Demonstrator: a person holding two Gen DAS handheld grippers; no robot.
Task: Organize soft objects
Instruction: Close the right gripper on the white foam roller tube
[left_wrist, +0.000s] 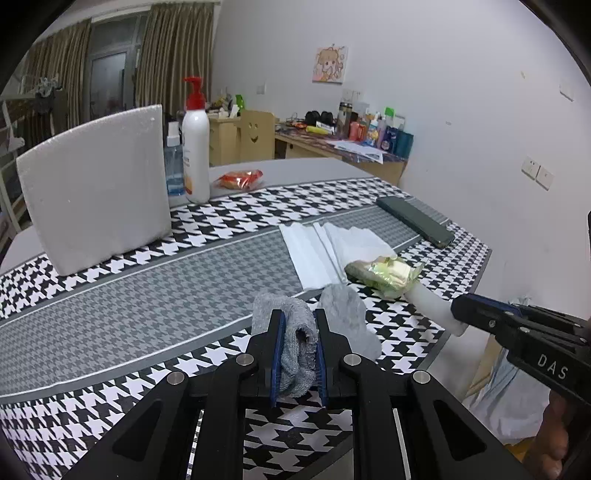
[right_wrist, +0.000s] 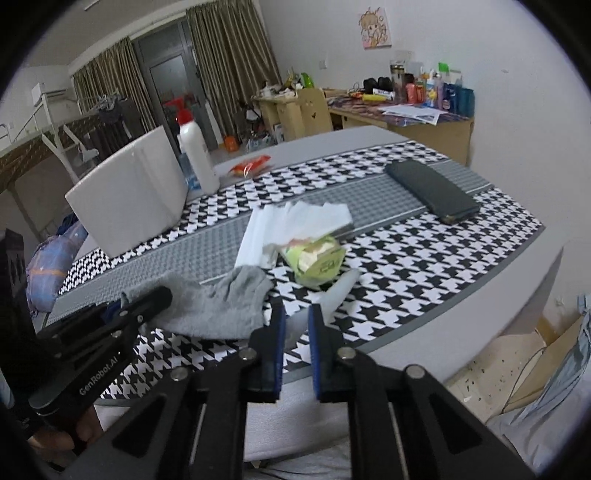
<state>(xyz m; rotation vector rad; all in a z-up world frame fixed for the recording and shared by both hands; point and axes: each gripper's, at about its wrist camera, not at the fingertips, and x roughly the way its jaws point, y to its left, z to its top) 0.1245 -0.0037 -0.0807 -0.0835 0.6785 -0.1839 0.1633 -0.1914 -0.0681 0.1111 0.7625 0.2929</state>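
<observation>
Left tool (left_wrist: 299, 321) clamped on a bunched grey sock (left_wrist: 295, 343), held just above the houndstooth cloth (left_wrist: 147, 295) on the counter (right_wrist: 461, 325). Right tool (right_wrist: 297, 314) clamped on the clear plastic tail (right_wrist: 332, 295) of a green tissue pack (right_wrist: 317, 258). Beyond, loose white tissues (left_wrist: 325, 247), a dark wallet (right_wrist: 432, 192), a white foam block (left_wrist: 96, 192), 1 pump bottle (left_wrist: 195, 147).

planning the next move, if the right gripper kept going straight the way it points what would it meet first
Probably the green packet, just past the white plastic strip the right gripper is shut on; the tissues lie beyond. Depth is unclear.
</observation>
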